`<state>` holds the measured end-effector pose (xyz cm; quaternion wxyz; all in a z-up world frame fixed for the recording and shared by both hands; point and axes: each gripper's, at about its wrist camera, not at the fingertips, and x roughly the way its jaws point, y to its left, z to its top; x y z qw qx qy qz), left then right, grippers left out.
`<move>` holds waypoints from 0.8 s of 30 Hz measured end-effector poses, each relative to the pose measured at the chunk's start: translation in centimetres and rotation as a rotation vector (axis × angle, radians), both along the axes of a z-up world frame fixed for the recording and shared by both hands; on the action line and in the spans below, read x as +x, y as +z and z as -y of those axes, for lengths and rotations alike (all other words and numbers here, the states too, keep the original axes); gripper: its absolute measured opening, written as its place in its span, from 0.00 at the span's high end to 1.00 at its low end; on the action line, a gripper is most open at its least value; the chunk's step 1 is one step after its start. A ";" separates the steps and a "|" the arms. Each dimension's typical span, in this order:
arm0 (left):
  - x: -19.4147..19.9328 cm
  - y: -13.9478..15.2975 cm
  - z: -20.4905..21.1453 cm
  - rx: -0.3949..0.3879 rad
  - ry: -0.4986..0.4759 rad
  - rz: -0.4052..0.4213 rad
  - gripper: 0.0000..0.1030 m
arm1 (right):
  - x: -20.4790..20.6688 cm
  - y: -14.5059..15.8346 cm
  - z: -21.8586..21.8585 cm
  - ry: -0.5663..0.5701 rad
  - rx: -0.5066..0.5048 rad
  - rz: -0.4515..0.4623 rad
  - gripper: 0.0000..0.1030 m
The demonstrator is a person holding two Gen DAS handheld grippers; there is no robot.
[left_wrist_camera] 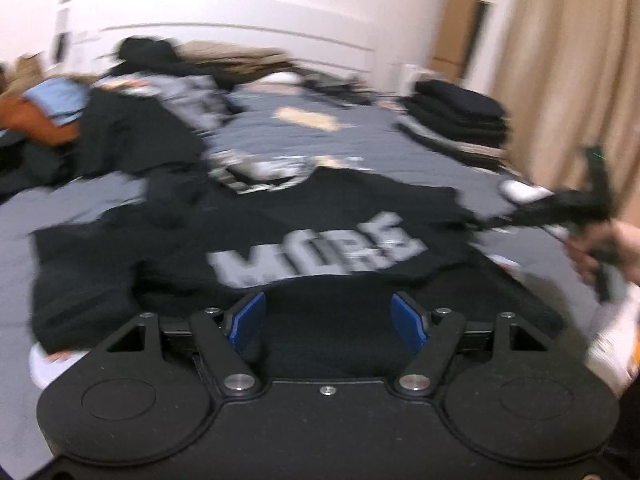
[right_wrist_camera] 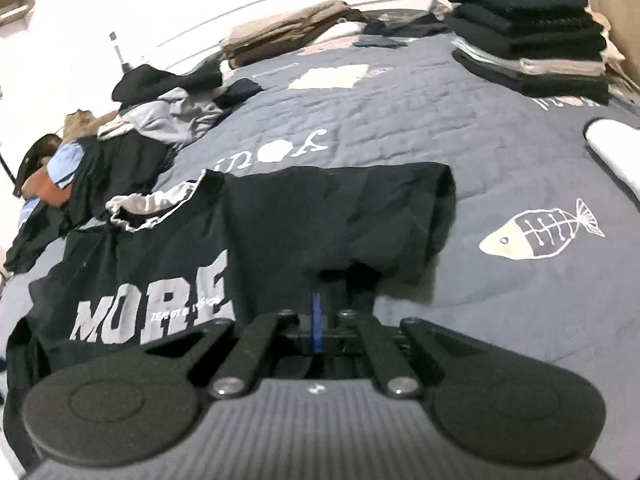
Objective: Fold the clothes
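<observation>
Black MORE T-shirt (right_wrist_camera: 152, 280) spread on grey quilted bed (right_wrist_camera: 400, 128). Right gripper (right_wrist_camera: 318, 312) fingers clamped on its sleeve; left gripper (left_wrist_camera: 328, 320) fingers apart above hem. Folded stack (right_wrist_camera: 528, 40) beyond shirt, white wall behind.

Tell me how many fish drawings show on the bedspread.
1: a fish-skeleton drawing on the grey bedspread, right of the black shirt. Others may hide under clothes.
</observation>
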<state>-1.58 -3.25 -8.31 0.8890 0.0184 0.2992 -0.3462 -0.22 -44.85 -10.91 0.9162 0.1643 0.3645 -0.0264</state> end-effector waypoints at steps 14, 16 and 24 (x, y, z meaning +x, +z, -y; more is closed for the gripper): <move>-3.2 -2.4 5.5 0.127 -0.300 0.010 0.31 | -0.1 -0.1 -3.6 0.206 0.024 -0.057 0.92; -3.2 -2.7 5.9 0.144 -0.310 0.006 0.31 | -0.1 -0.2 -3.9 0.210 0.030 -0.068 0.84; -3.2 -3.6 6.6 0.160 -0.338 -0.012 0.34 | -0.5 -0.9 -5.6 0.261 0.043 -0.093 0.67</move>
